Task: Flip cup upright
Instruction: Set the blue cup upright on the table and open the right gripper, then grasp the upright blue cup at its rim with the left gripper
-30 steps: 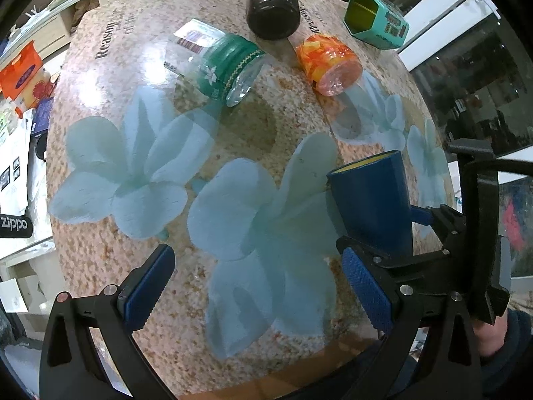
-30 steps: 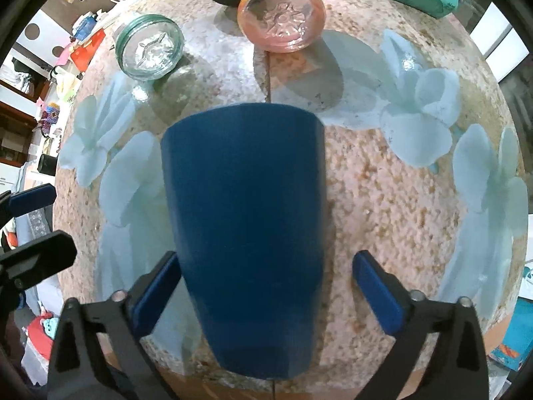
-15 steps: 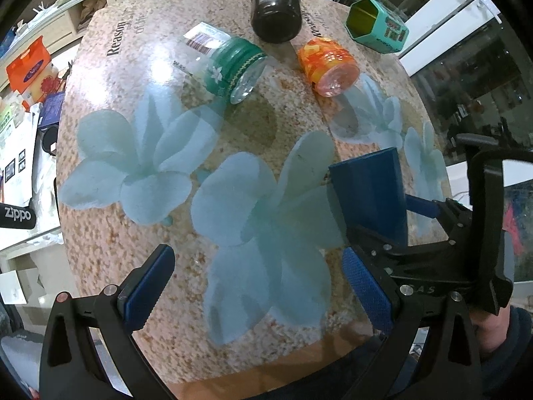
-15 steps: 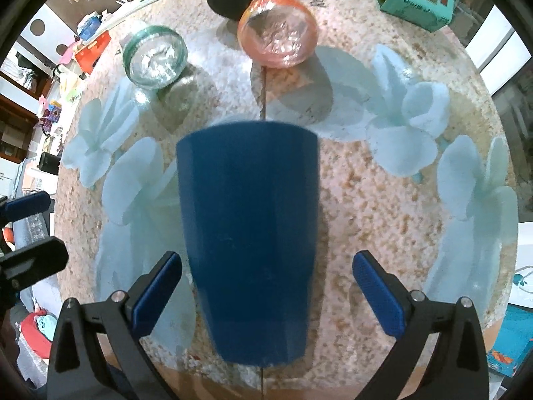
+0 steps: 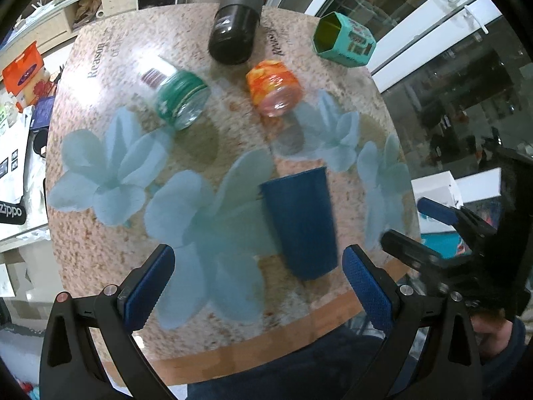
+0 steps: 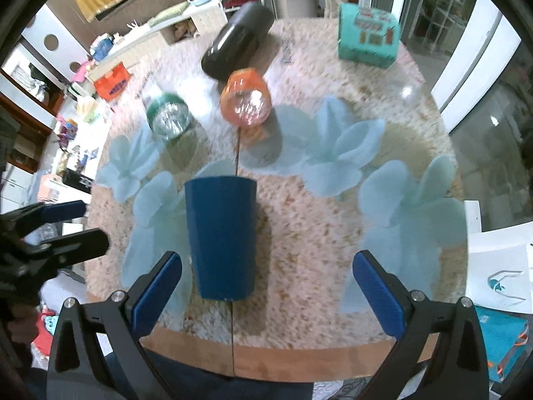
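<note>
Now stands upright on the table, blue cup, well short of the orange jar. Left gripper and right gripper: jaws apart, empty.

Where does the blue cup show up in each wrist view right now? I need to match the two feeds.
Left wrist view: the blue cup stands right of centre, just above the right finger, wide end up.
Right wrist view: the blue cup stands left of centre, close to the left finger.
Shared landmark: the orange cup lying on its side, farther back on the flowered table in both.
</note>
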